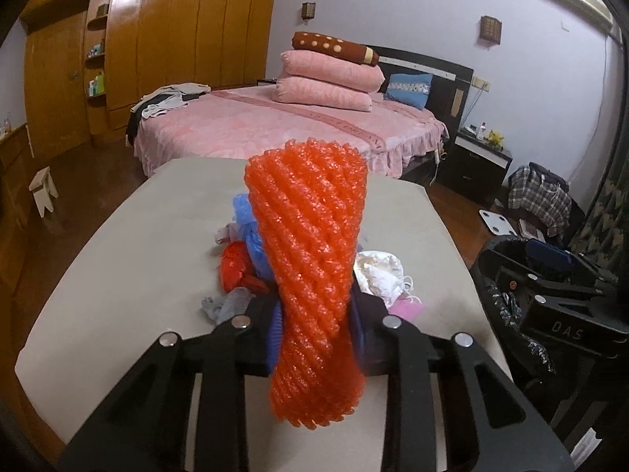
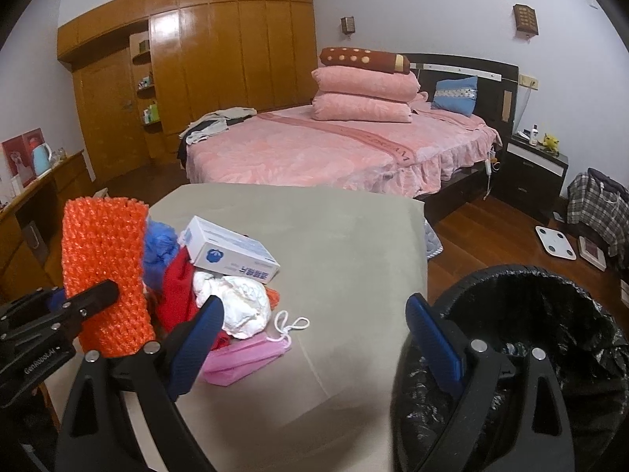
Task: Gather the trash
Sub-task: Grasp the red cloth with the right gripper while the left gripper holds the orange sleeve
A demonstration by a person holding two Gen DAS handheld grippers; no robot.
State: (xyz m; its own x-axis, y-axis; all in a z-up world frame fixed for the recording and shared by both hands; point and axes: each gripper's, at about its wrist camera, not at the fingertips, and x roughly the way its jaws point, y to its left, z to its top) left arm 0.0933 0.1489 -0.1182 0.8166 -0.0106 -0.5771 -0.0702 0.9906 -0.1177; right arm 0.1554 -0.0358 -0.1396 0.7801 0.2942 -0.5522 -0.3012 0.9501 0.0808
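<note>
An orange foam net sleeve (image 1: pixel 310 244) stands upright between the pads of my left gripper (image 1: pixel 314 314), which is shut on its lower part; in the right wrist view the same sleeve (image 2: pixel 104 271) is at the left. Behind it, a trash pile lies on the beige table (image 2: pixel 346 236): a white box (image 2: pixel 232 251), crumpled white paper (image 2: pixel 240 303), a pink face mask (image 2: pixel 243 358), red material (image 2: pixel 179 291) and blue netting (image 2: pixel 159 247). My right gripper (image 2: pixel 314 310) is open over the table with nothing between its fingers. A bin with a black liner (image 2: pixel 550 314) stands to its right.
Beyond the table stands a pink bed (image 2: pixel 334 153) with stacked pillows. A dark nightstand (image 2: pixel 534 173), a white floor scale (image 2: pixel 554 242) and a plaid bag (image 2: pixel 597 204) are on the right. A wooden wardrobe (image 2: pixel 220 59) and a desk (image 2: pixel 35 204) fill the left.
</note>
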